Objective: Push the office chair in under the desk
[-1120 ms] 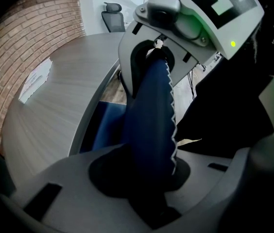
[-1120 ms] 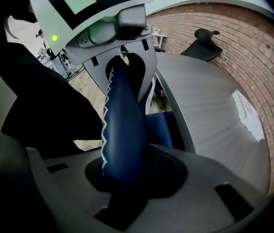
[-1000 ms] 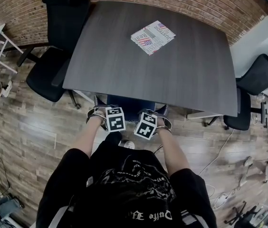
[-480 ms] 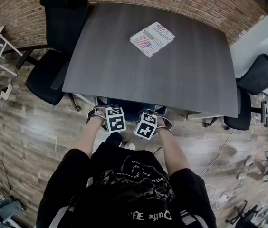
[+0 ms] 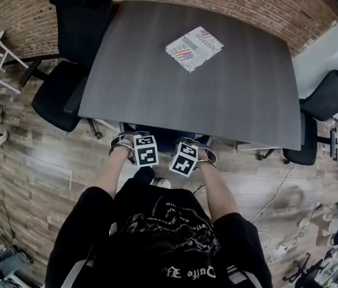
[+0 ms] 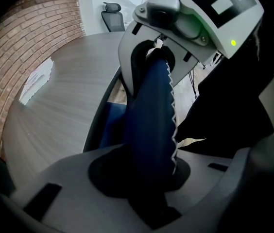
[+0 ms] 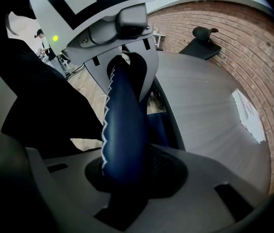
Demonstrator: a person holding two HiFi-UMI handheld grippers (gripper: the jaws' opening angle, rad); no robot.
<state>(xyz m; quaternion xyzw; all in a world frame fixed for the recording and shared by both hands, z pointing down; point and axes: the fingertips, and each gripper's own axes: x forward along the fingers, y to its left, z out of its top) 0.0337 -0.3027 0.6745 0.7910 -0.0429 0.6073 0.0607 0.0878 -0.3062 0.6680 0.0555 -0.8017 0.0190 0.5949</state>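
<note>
Two grippers are clamped on one padded edge: the left gripper (image 6: 144,178) and the right gripper (image 7: 127,174) are each pinched, jaws part-closed, onto the top of the navy backrest (image 6: 149,115) of the office chair (image 5: 166,135), which is tucked almost wholly beneath the desk (image 5: 217,95). The padding is judged soft and the chair free-rolling; the backrest top is to be held and pushed evenly. Compared with a second ago, no change in grip or chair position is seen

Dark desk (image 5: 235,101) with magazine (image 5: 193,47)
</note>
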